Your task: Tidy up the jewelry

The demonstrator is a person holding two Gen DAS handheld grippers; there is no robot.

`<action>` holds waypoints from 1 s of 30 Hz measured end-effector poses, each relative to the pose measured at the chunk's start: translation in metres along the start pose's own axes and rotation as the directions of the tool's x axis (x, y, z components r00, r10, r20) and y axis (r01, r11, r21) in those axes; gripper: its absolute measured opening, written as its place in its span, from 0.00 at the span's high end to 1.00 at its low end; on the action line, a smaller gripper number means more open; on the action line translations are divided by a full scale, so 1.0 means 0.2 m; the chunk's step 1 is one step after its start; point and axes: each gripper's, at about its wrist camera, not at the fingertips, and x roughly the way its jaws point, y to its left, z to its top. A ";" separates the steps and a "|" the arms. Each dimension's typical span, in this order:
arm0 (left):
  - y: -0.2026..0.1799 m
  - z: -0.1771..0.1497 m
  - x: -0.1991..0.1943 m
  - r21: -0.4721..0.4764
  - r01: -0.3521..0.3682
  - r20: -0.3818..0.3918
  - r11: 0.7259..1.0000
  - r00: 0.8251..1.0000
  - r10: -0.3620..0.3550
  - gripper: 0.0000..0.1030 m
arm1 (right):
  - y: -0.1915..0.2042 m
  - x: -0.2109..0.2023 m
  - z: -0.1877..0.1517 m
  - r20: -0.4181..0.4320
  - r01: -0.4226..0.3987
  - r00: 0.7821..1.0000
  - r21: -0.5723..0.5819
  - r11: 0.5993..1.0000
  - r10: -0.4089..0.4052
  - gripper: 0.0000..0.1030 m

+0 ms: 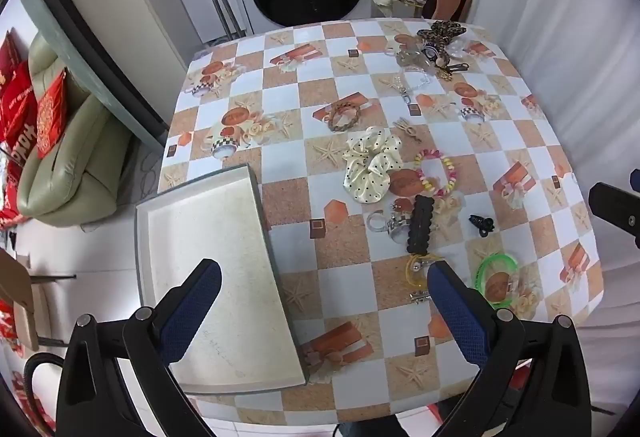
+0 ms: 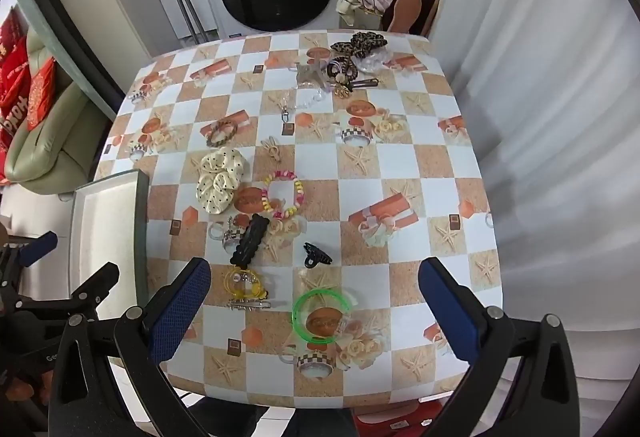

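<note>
The jewelry and hair things lie spread on the checked table point(image 2: 400, 165): a green bangle point(image 2: 318, 315) near the front edge, a black claw clip point(image 2: 316, 256) behind it, a candy-colored bead bracelet point(image 2: 285, 199) and a cream dotted scrunchie point(image 2: 219, 181). A shallow white tray point(image 1: 216, 277) sits at the table's left side. The left gripper point(image 1: 324, 313) hangs above the tray's edge, fingers wide apart, holding nothing. The right gripper point(image 2: 314, 313) is wide apart too, above the bangle.

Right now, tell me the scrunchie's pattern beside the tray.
Cream scrunchie with small black dots; clearest in the left wrist view.
</note>
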 end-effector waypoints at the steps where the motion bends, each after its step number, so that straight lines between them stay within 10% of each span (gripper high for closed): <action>1: -0.01 0.00 0.00 -0.007 0.000 -0.004 1.000 1.000 0.000 0.00 | 0.00 0.00 0.00 -0.004 0.001 1.000 -0.002 1.000 -0.001 0.00; 30: 0.02 0.03 -0.02 -0.024 0.067 -0.035 0.997 0.997 -0.068 0.00 | 0.01 0.01 0.02 -0.011 0.019 1.000 -0.009 1.000 -0.019 0.00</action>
